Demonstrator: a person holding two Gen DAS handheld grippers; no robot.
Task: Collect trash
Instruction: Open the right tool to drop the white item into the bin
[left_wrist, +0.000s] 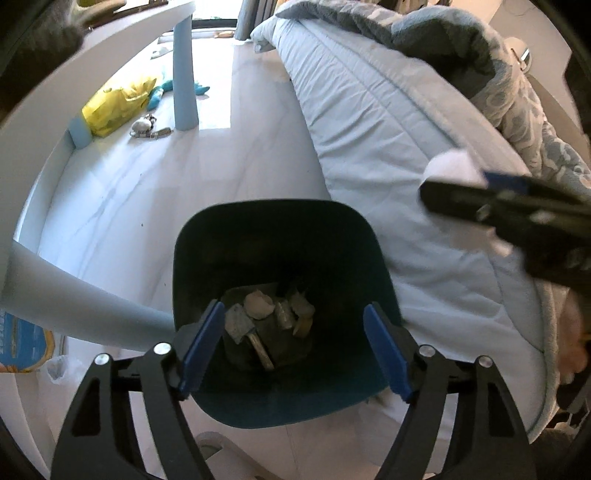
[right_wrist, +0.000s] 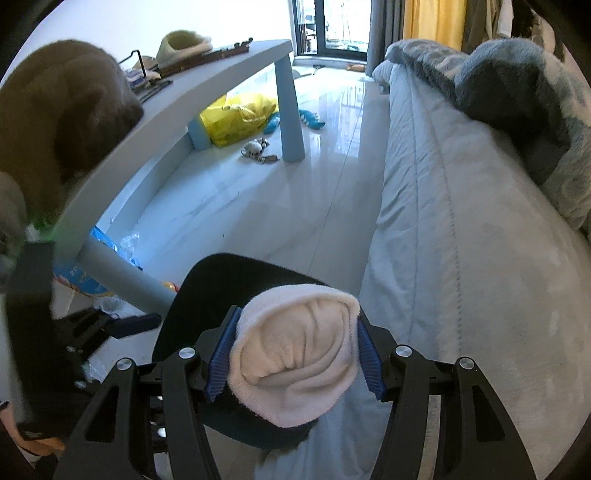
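Note:
A dark teal trash bin (left_wrist: 192, 258) stands on the floor beside the bed, with several crumpled scraps (left_wrist: 260, 304) at its bottom. My left gripper (left_wrist: 295, 345) is open and empty, right above the bin's near rim. My right gripper (right_wrist: 297, 345) is shut on a rolled white sock (right_wrist: 295, 354) and holds it above the bin (right_wrist: 207, 291). In the left wrist view the right gripper (left_wrist: 443, 184) comes in from the right with the white sock (left_wrist: 452, 168), over the bed edge and to the right of the bin.
A light blue quilted bed (left_wrist: 388, 147) with a grey patterned blanket (left_wrist: 461, 48) runs along the right. A pale table (right_wrist: 192, 96) with blue legs stands at left. A yellow bag (left_wrist: 114, 103), teal toy (left_wrist: 162, 92) and keys (left_wrist: 147, 127) lie under it. A blue packet (left_wrist: 22, 343) lies at left.

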